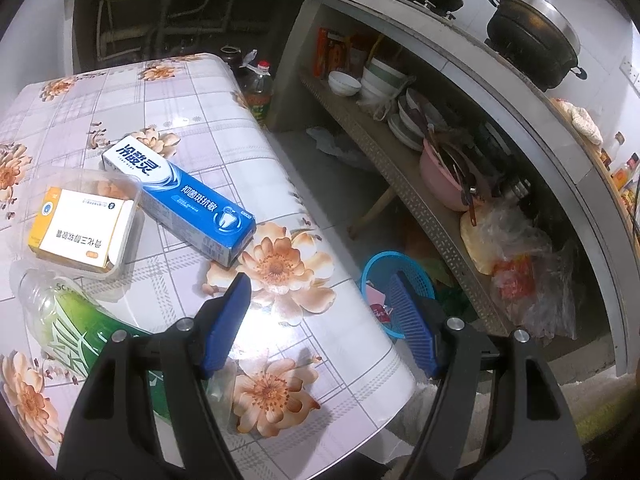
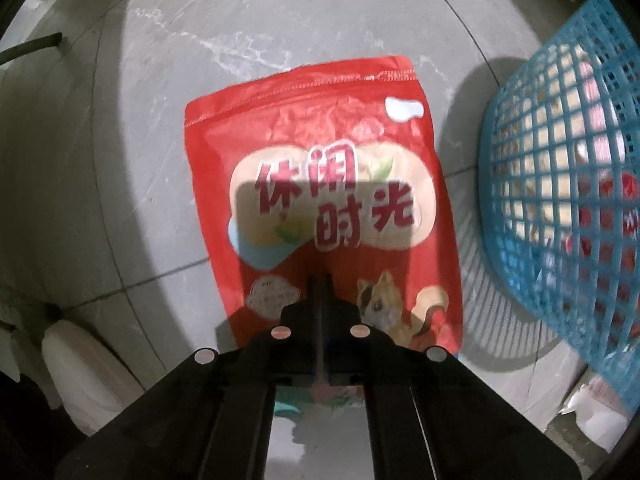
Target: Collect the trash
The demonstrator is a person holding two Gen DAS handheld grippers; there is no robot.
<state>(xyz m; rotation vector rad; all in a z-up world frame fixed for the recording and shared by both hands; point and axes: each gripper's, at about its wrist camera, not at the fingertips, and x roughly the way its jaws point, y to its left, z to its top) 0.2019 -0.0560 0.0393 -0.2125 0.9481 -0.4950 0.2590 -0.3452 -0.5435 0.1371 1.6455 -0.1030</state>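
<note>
My left gripper [image 1: 320,324] is open and empty above the near right edge of a floral-cloth table [image 1: 192,120]. On the table lie a blue toothpaste box [image 1: 180,194], a clear plastic tray [image 1: 120,184] holding a yellow and white medicine box [image 1: 80,228], and a green-labelled plastic bottle [image 1: 68,320] at my left. A blue mesh basket [image 1: 384,272] with some trash stands on the floor beyond the table edge. My right gripper [image 2: 320,284] is shut on the lower edge of a red snack bag [image 2: 320,160], above the grey floor, left of the blue basket [image 2: 560,184].
An open shelf [image 1: 400,160] under the counter holds bowls, plates, a pink basin and plastic bags. A black pot [image 1: 532,36] sits on the stove above. An oil bottle [image 1: 258,88] stands on the floor behind the table. A white object [image 2: 80,360] lies at the floor's lower left.
</note>
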